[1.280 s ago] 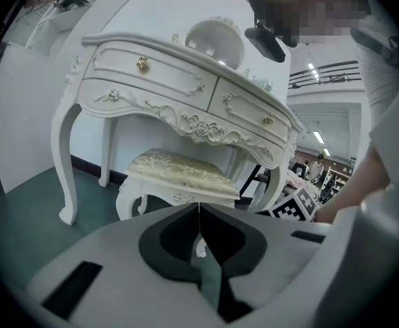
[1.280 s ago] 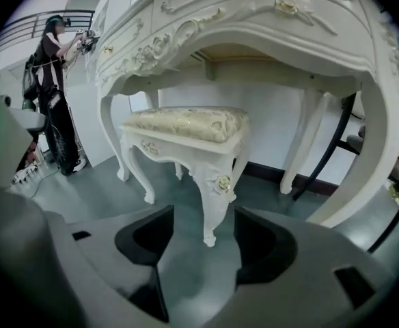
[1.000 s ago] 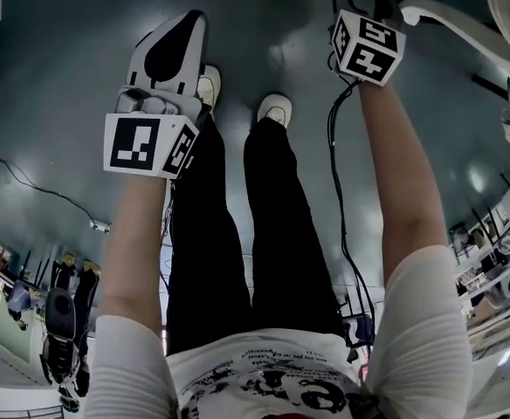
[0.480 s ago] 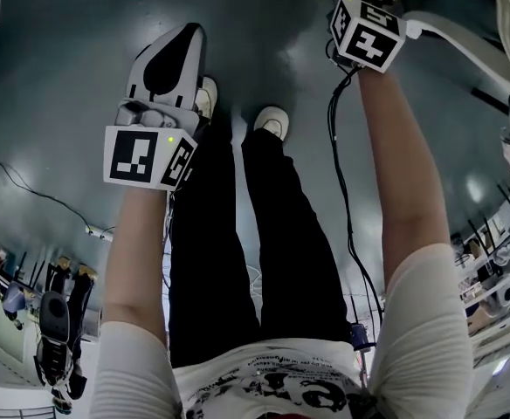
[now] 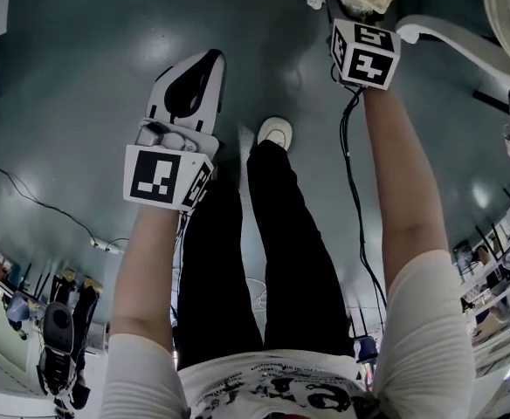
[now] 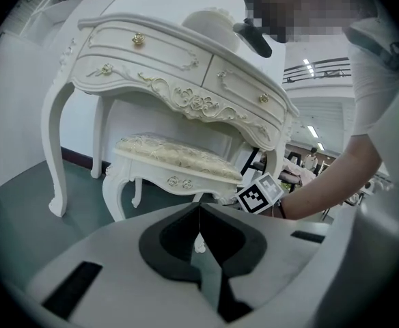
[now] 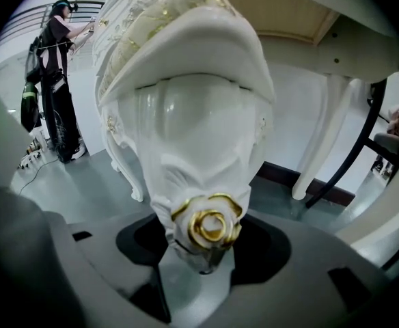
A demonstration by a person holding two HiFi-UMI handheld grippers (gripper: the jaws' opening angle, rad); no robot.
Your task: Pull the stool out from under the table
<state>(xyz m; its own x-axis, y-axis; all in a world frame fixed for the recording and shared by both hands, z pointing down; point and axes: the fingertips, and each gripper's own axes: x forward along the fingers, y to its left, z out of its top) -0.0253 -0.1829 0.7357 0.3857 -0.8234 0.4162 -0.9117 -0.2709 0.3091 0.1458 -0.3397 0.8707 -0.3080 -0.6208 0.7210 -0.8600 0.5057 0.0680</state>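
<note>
Gripping the stool with the right gripper, jaws pinched on the carved corner just behind the gold rose. Holding the left gripper free and well apart from the furniture, jaws pressed together on nothing, pointed at the table. Over the last second: drifted the left gripper rightward and lower in the head view, drew the one visible shoe down the frame and lost sight of the other, kept the right gripper's marker cube almost where it was, with slightly more of the cushioned seat edge showing at the top. Reads as weight shifting backward with the hold unchanged, so probably the very start of the pull, with little travel so far. Seen from the left gripper view, still tucked beneath the drawers, seat mostly under the table and legs on the grey floor. Left to do: nearly the whole draw outward. Worth watching for a one-corner pull swinging the stool round and knocking it against the table's curved leg; better to haul straight and low. Someone standing far off in the right gripper view, no bearing on the job
</note>
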